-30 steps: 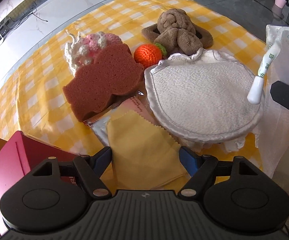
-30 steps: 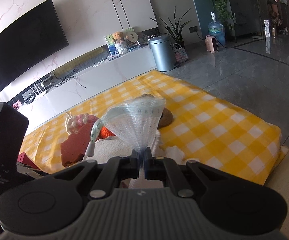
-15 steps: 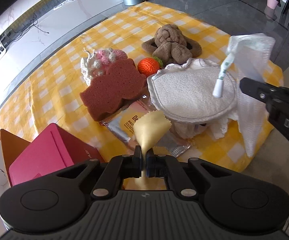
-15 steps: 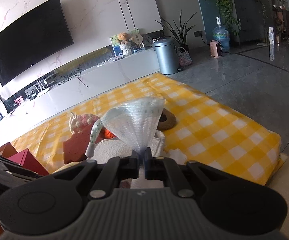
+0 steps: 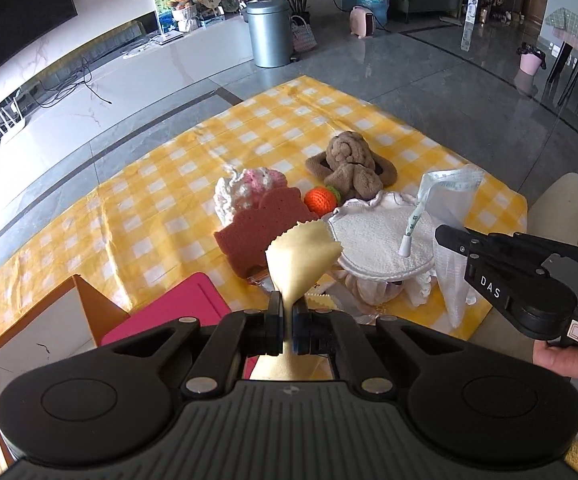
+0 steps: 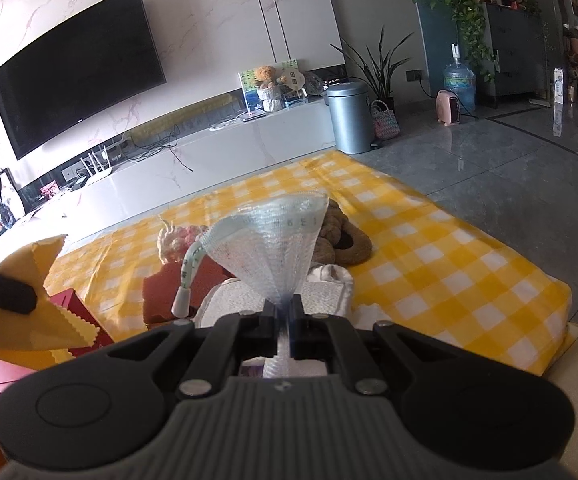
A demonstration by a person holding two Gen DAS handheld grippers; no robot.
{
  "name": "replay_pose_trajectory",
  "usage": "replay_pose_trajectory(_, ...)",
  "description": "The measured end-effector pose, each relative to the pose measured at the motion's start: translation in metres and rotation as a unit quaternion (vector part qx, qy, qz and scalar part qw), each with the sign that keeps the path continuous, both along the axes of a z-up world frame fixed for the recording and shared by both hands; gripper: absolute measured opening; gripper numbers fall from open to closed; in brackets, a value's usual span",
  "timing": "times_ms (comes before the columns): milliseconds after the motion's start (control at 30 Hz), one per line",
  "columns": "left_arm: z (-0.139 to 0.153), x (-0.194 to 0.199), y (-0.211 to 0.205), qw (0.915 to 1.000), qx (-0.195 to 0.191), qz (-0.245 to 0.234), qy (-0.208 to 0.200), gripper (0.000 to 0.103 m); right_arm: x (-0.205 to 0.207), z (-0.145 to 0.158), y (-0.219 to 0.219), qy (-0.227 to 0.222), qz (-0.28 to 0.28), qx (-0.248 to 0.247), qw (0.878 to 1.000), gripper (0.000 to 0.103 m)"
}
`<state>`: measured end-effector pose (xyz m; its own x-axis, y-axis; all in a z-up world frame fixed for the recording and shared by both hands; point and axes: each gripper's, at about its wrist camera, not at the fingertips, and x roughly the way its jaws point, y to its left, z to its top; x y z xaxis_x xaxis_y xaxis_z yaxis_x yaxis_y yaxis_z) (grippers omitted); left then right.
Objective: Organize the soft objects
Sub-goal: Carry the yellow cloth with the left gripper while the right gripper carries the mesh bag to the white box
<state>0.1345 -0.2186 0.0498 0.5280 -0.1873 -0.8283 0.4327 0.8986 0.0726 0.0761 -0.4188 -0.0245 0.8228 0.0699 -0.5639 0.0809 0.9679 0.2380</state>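
Jaws of both grippers clamped: left gripper (image 5: 287, 318) pinches yellow cloth (image 5: 303, 254), right gripper (image 6: 283, 320) pinches white mesh bag (image 6: 279, 240), both lifted off the bench (image 5: 149, 208).
Judgement: carry cloth to the red box (image 5: 161, 312) just left of it, keep pinch firm, lower before letting go so it doesn't drape over the edge. Cloth is thin, pale yellow, zigzag-edged, fanned above the jaws, near side of the brown sponge (image 5: 257, 232). Bag has a green-printed drawstring, hangs right of the white pad (image 5: 373, 240).

A home living room: a large curved black television (image 6: 77, 68) hangs on the white marble wall above a long low white cabinet (image 6: 217, 148). Farther right stand a grey metal bin (image 6: 349, 116), leafy potted plants (image 6: 381, 64) and a blue water bottle (image 6: 459, 84) on glossy grey floor tiles (image 6: 529, 184).
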Motion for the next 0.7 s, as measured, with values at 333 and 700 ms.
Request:
replay_pose_trajectory(333,0.023,-0.035,0.081,0.9964,-0.020,0.066,-0.049,0.004,-0.017,0.035,0.027,-0.078,0.060,0.028,0.995,0.002)
replay_pose_trajectory(700,0.009,-0.093,0.188,0.9860,-0.032,0.146,-0.074,0.004,-0.037,0.078,0.119,-0.143,0.215,0.090,0.962,0.002)
